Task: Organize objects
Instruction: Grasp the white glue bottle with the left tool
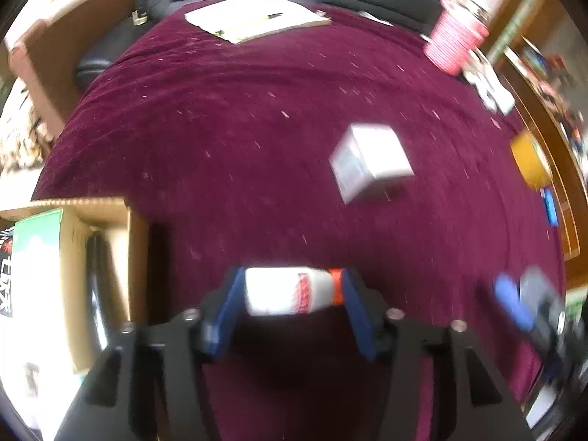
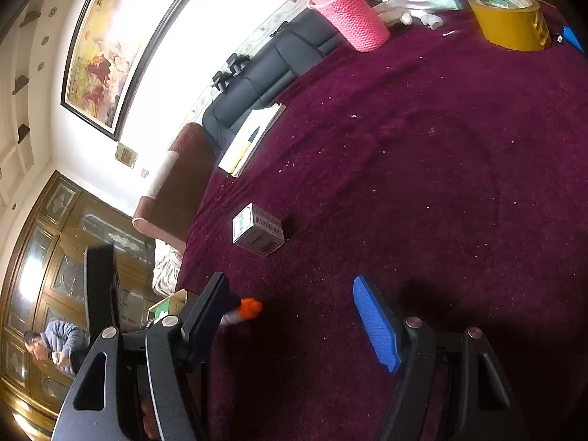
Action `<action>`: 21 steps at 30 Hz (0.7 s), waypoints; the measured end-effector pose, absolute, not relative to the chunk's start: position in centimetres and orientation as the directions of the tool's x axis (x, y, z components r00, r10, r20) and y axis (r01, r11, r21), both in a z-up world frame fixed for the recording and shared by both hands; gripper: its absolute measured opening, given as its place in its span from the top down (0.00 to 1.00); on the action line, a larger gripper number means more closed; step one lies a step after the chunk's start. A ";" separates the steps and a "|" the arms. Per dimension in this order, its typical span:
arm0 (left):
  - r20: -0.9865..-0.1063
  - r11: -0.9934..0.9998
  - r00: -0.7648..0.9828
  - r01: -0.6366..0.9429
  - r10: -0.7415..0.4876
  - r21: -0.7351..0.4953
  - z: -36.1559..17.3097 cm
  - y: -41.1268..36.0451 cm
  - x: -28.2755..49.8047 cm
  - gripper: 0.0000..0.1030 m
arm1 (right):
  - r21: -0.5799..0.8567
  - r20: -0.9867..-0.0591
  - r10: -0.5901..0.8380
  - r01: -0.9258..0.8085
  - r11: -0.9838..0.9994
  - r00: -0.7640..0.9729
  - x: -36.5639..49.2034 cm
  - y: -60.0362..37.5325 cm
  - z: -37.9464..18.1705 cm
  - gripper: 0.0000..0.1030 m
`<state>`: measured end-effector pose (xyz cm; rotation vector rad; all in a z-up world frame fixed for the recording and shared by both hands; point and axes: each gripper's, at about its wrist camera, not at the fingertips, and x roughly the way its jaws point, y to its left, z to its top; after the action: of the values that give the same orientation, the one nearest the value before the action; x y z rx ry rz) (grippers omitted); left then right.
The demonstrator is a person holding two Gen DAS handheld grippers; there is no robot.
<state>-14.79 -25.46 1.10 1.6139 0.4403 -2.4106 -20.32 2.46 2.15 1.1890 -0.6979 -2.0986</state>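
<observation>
Maroon cloth [image 2: 422, 169] below; left tongs [image 1: 292, 292] clamped on white bottle [image 1: 286, 290], right tongs [image 2: 294, 316] apart, sofa [image 2: 264, 77] behind.

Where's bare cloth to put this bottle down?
Free: the wide stretch of maroon cloth between the small white box and the papers. Crowded: the far right edge by the pink basket and yellow tape roll.

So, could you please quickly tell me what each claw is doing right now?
Left claw: shut on the white bottle with an orange cap, held sideways.
Right claw: open, holding nothing, above the maroon cloth.
</observation>
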 end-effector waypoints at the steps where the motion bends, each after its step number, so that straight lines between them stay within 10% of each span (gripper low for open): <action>1: -0.929 -0.940 -0.370 0.314 0.009 -0.134 0.9 -24.9 -14.1 0.44 | 0.699 -0.551 -0.730 0.255 -0.669 -0.406 -20.3 2.5 2.2 0.26; 15: -0.917 -0.995 -0.396 0.100 -0.045 0.006 0.2 -19.4 -11.6 0.54 | 0.685 -0.557 -0.720 0.261 -0.680 -0.415 -20.3 2.5 2.3 0.26; 21: -0.882 -0.992 -0.460 0.112 -0.103 0.057 1.9 -20.0 -11.7 0.41 | 0.681 -0.563 -0.715 0.258 -0.686 -0.415 -20.4 2.4 2.1 0.25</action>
<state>-11.70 -19.98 1.91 1.5588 0.0131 -2.5817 -20.35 2.39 2.10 1.1865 -0.6763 -2.1238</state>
